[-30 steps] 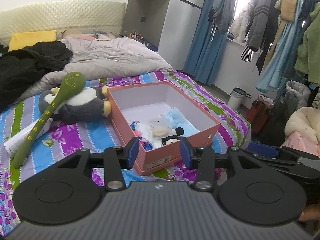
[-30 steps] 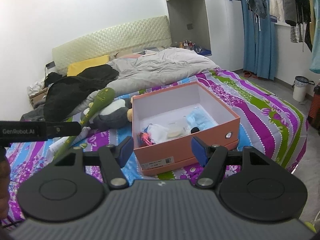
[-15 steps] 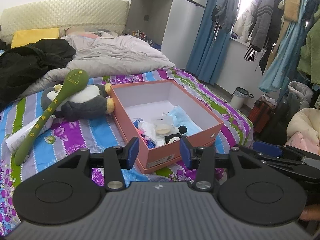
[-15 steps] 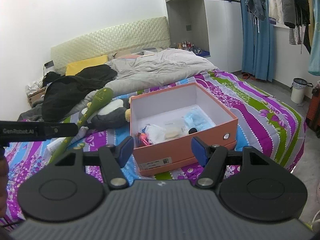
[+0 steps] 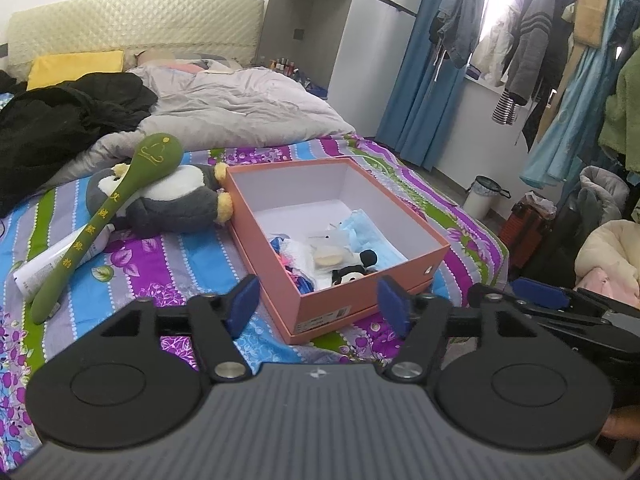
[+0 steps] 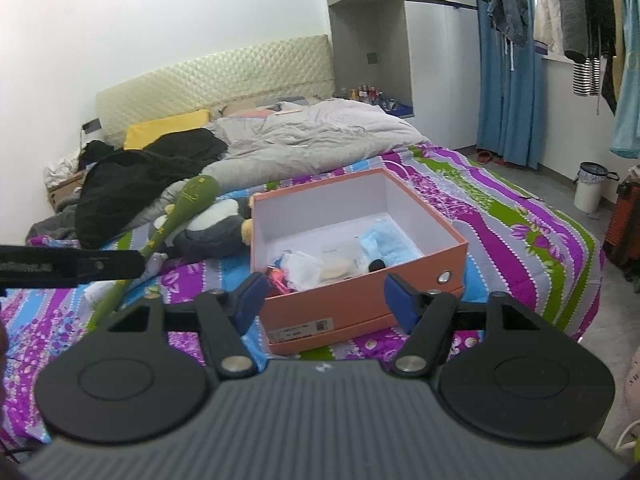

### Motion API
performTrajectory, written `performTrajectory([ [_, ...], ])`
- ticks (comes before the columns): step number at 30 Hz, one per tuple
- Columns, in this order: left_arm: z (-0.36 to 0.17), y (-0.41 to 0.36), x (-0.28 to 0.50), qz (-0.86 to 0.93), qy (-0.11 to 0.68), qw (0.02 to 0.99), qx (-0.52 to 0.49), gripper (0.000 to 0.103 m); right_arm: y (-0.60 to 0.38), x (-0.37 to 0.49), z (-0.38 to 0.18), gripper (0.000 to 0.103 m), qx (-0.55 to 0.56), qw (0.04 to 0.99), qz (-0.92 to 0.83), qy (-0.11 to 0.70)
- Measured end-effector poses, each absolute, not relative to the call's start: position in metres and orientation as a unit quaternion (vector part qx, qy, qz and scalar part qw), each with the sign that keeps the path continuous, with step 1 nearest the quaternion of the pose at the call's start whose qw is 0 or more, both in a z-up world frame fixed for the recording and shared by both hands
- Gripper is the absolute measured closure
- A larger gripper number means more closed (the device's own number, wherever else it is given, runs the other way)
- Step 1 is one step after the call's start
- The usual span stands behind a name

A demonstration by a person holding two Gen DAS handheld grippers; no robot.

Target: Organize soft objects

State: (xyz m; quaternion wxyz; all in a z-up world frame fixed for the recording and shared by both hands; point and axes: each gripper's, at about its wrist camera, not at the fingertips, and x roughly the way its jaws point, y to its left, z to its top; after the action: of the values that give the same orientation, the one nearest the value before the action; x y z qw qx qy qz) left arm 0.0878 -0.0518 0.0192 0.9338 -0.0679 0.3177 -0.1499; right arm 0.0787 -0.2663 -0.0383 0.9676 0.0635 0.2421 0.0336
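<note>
Both the left claw (image 5: 318, 306) and the right claw (image 6: 322, 302) hover with blue pads spread wide apart, grasping nothing, above the near end of the bed (image 5: 168, 264) with its striped floral sheet. Ahead of them an open orange box (image 5: 362, 294) sits on the sheet, holding a small black-and-white panda toy (image 5: 354, 270), a blue face mask (image 5: 366, 230) and other small soft items. Touching the box's left wall lies a grey-and-white plush penguin (image 5: 172, 208) with yellow feet, and 1 long green padded massage stick (image 5: 116, 208) with yellow embroidery rests across it.
</note>
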Motion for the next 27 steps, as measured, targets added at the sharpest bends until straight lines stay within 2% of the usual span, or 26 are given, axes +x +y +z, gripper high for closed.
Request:
performTrajectory([
  [1,0.0192,-0.0519,0.0876,-0.152,0.318,0.934,-0.068,0.024,-0.2677,0.0781,-0.0384,0.009,0.066,0.968,0.034,0.24],
  [5,0.0214,-0.0544,0.0858,-0.153,0.312,0.936,-0.055,0.011,-0.2715,0.0789,-0.0387,0.008,0.069,0.969,0.022,0.236],
  [6,0.0217,-0.0549,0.0857,-0.153,0.31,0.937,-0.053,0.008,-0.2721,0.0791,-0.0389,0.0,0.07,0.969,0.02,0.236],
  [9,0.022,-0.0549,0.0843,-0.148,0.308,0.939,-0.049,0.004,-0.2721,0.0793,-0.0394,0.0,0.071,0.969,0.021,0.234],
  [27,0.0221,-0.0537,0.087,-0.12,0.317,0.94,-0.04,0.0,-0.2672,0.0821,-0.0436,0.0,0.069,0.967,0.024,0.245],
])
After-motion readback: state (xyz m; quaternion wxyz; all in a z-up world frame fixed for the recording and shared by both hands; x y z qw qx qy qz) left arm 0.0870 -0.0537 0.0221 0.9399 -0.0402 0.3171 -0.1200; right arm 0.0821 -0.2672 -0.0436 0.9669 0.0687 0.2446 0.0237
